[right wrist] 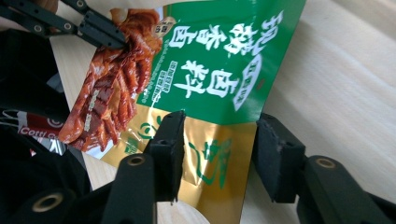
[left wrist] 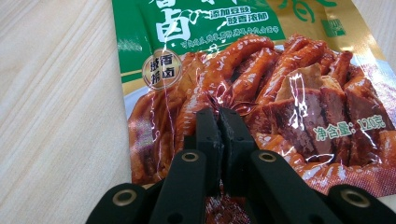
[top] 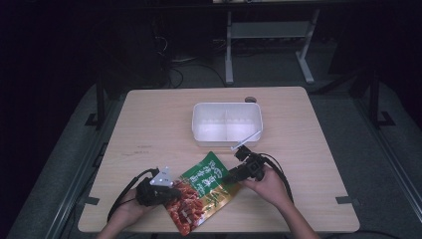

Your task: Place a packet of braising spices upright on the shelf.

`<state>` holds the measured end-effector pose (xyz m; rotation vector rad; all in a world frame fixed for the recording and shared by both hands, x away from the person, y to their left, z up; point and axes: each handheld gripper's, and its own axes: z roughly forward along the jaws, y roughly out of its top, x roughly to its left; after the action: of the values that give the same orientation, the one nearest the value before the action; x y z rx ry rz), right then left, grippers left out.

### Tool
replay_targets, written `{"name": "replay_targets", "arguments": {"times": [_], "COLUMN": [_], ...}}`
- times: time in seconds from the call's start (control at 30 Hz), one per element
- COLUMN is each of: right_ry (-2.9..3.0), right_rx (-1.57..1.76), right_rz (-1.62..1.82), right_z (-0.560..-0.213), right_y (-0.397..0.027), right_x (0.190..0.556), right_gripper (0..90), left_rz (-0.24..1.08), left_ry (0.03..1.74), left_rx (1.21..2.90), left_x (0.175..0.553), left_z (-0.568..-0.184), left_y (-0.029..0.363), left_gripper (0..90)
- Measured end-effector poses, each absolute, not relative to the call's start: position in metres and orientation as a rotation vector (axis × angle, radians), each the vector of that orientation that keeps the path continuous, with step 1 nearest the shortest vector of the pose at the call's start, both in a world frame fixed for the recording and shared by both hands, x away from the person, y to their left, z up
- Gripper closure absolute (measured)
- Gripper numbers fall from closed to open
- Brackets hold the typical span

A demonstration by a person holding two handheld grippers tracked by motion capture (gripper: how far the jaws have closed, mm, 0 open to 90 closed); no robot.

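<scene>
Left gripper jaws pressed together, pinching a wrinkle of the snack pouch on its red food-print end, near the table's front edge. Right gripper jaws spread either side of the pouch's gold corner, one pad over the foil, the other just off its edge on bare wood, no squeeze visible. Farther back, well apart from the pouch: a white two-compartment container.
</scene>
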<state>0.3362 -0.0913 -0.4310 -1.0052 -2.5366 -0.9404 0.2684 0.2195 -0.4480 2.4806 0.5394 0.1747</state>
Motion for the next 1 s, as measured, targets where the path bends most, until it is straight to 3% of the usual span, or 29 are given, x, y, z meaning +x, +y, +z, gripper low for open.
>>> {"name": "replay_targets", "arguments": {"times": [0.47, 0.73, 1.0], "right_ry": [-2.546, -2.548, -2.523], "right_rx": [-0.997, -1.009, -1.011], "right_rz": [-0.833, -0.804, -0.829], "right_z": [-0.447, -0.452, -0.45], "right_y": [-0.076, -0.075, -0.076], "right_x": [0.343, 0.347, 0.347], "right_gripper": [69.9, 84.3, 87.4], "left_rz": [0.184, 0.184, 0.208], "left_ry": [0.533, 0.545, 0.578], "left_rx": [2.483, 2.472, 2.443], "left_x": [0.268, 0.269, 0.271], "left_z": [-0.448, -0.447, -0.443], "left_y": [0.218, 0.22, 0.228], "left_gripper": [85.2, 79.2, 71.6]}}
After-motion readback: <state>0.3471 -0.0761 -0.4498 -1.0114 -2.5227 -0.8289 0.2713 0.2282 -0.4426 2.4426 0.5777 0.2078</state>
